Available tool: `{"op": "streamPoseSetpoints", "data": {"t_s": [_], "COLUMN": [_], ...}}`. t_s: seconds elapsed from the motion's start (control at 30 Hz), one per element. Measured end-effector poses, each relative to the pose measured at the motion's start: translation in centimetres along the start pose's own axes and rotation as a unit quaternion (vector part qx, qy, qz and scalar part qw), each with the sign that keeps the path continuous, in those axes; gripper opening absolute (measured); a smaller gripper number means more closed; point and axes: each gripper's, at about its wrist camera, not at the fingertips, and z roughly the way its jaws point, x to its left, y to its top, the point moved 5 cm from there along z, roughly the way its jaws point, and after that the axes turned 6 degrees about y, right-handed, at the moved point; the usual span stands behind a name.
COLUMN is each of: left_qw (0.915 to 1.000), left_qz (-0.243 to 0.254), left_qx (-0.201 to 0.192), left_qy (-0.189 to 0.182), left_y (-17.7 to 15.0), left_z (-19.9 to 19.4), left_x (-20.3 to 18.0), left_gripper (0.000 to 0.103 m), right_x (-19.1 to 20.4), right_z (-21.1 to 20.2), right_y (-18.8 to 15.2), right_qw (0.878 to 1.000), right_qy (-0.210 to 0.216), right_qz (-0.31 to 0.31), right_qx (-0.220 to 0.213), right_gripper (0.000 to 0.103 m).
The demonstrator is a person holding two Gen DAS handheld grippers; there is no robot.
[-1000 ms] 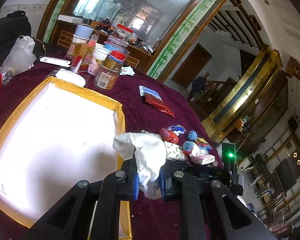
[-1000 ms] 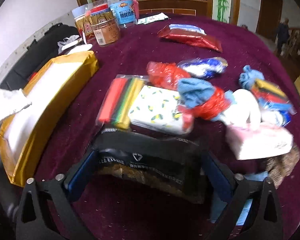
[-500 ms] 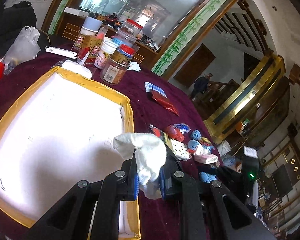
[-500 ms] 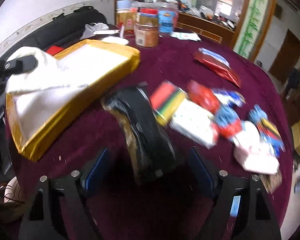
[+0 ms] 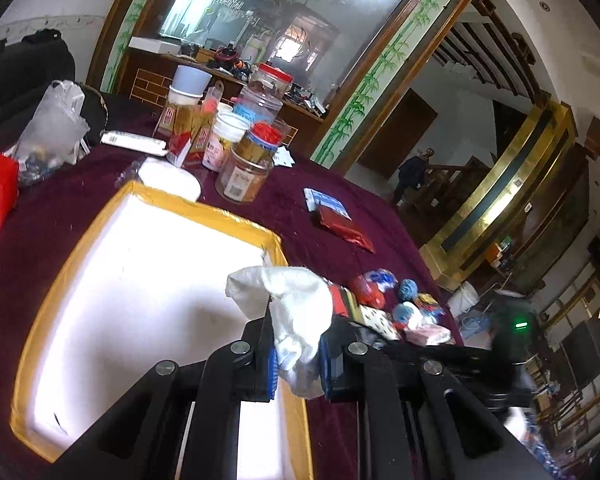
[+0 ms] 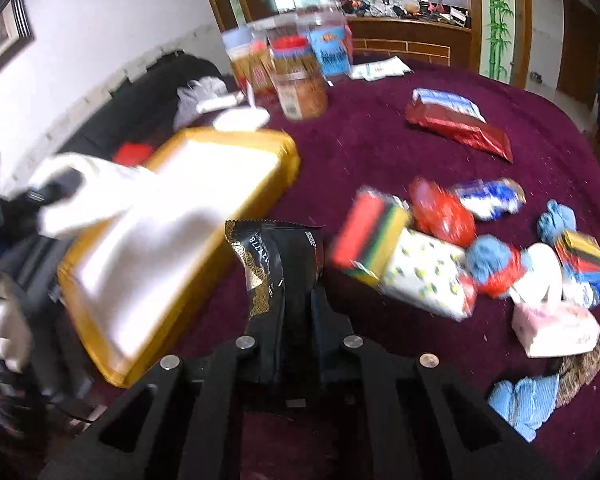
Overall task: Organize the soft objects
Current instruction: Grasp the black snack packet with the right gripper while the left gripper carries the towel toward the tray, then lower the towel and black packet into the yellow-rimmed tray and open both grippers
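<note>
A: Left gripper (image 5: 296, 354) jaws pinch crumpled white cloth (image 5: 290, 304) above gold-rimmed white foam tray (image 5: 204, 210); right gripper (image 6: 296, 312) jaws pinch black foil packet (image 6: 276, 256).

B: Risk: cloth held by its edge may drop outside the tray's right rim.

Jars (image 5: 246, 170) cluster at the far side of the maroon-clothed table (image 5: 52, 216); a red foil packet (image 6: 460, 130) lies to their right.

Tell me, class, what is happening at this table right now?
A person works two tongs. The left tongs grip a crumpled white cloth above the shallow white tray with yellow taped edges. The right tongs hold a black foil packet with gold print. More soft items lie scattered on the maroon tablecloth.
</note>
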Motion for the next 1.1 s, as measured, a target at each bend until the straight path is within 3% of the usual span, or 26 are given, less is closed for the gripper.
{"op": "streamPoseSetpoints", "data": {"t_s": [0.27, 0.5, 0.53, 0.6, 0.63, 0.73, 0.9, 0.97, 1.1], "left_qw": [0.9984, 0.9933, 0.9927, 0.9916, 0.9900, 0.9852, 0.9856, 0.9869, 0.9888], "left_qz": [-0.032, -0.052, -0.054, -0.056, -0.053, -0.077, -0.116, -0.118, -0.091], "left_qx": [0.040, 0.065, 0.063, 0.057, 0.065, 0.088, 0.082, 0.066, 0.071], "left_qy": [0.024, 0.080, 0.088, 0.102, 0.113, 0.125, 0.091, 0.088, 0.094], "left_y": [3.4, 4.4, 4.4, 4.3, 3.9, 3.1, 3.0, 3.1, 2.6], "left_z": [5.9, 11.9, 12.3, 13.2, 13.9, 14.9, 12.9, 11.1, 9.2], "left_x": [2.7, 5.2, 5.5, 6.0, 6.2, 7.5, 8.7, 8.7, 7.8], "left_gripper": [0.015, 0.015, 0.017, 0.034, 0.049, 0.051, 0.053, 0.057, 0.057], "right_x": [2.4, 1.8, 1.9, 2.5, 2.9, 3.2, 2.7, 2.3, 1.4], "right_z": [3.2, 10.8, 11.3, 12.4, 12.9, 14.1, 10.7, 8.4, 3.9], "right_y": [7.0, 10.5, 10.7, 11.0, 11.1, 10.6, 10.3, 10.0, 7.7], "right_qw": [0.996, 0.992, 0.992, 0.994, 0.995, 0.995, 0.997, 0.997, 0.996], "right_qy": [0.054, 0.022, 0.019, 0.009, 0.004, -0.005, 0.004, -0.001, -0.023], "right_qz": [0.064, 0.125, 0.123, 0.108, 0.099, 0.090, 0.082, 0.071, 0.039], "right_qx": [-0.020, 0.002, 0.002, 0.009, 0.016, 0.035, -0.013, -0.039, -0.080], "right_gripper": [0.011, 0.011, 0.011, 0.013, 0.018, 0.027, 0.039, 0.052, 0.053]}}
